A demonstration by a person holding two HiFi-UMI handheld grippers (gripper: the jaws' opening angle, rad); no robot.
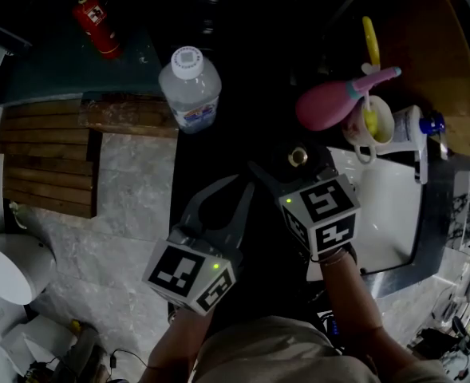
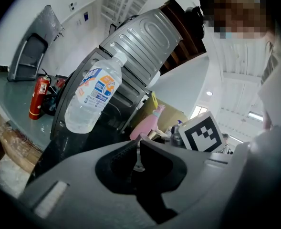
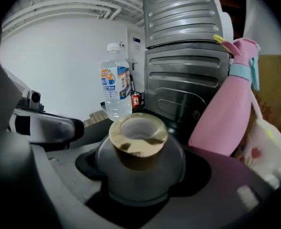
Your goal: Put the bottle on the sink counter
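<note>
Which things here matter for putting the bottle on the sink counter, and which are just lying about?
In the job: grey round bottle with tan neck, right tongs shut on it, dark countertop.
Lying about: clear plastic water bottle, pink spray bottle, red fire extinguisher.

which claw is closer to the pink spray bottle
Right. The right claw, gripping a small round grey bottle, sits close beside the pink spray bottle; the left claw is farther off to its left.
</note>
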